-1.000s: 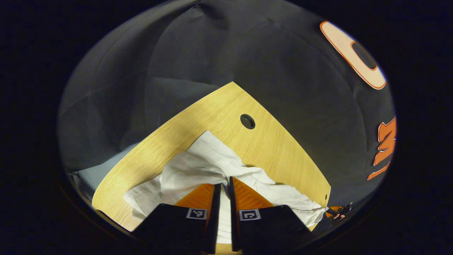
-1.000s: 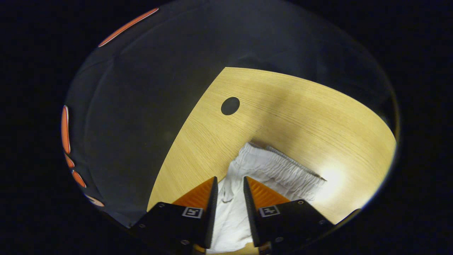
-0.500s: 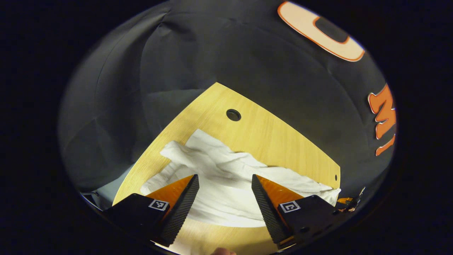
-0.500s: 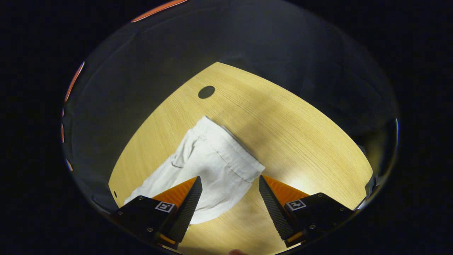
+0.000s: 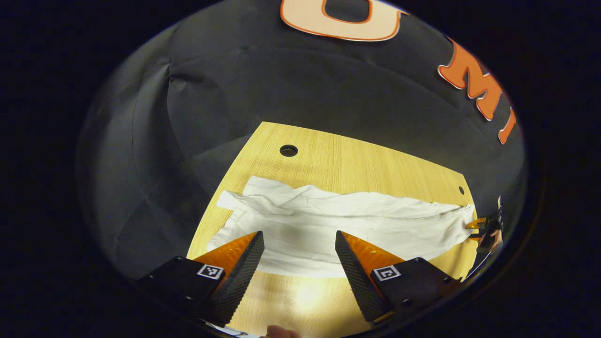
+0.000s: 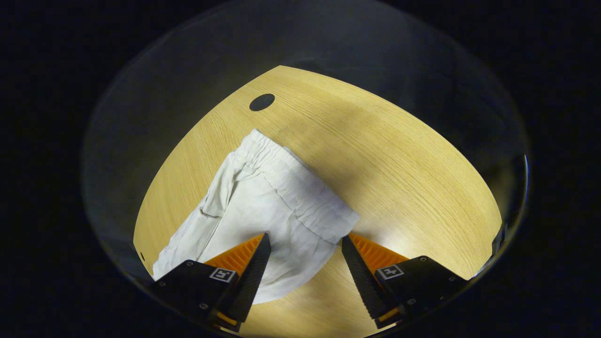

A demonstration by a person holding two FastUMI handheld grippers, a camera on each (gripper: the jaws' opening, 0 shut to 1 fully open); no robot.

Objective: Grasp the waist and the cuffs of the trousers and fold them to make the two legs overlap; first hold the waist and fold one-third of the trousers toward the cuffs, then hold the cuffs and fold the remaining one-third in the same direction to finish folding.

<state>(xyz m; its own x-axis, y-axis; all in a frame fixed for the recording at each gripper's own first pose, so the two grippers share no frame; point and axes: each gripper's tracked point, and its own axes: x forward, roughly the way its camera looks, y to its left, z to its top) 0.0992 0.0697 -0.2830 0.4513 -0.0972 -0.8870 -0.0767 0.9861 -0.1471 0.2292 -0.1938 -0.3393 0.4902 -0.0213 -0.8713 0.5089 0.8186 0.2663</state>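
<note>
Trousers (image 5: 338, 225) lie lengthwise across the table (image 5: 357, 164) in the left gripper view, legs overlapped, just ahead of the left gripper (image 5: 299, 256), whose fingers stand wide and empty. In the right gripper view the waist (image 6: 300, 183) lies just beyond the right gripper (image 6: 305, 258), likewise wide and empty. For the next fold, pinch both layers at the waist corners squarely.
</note>
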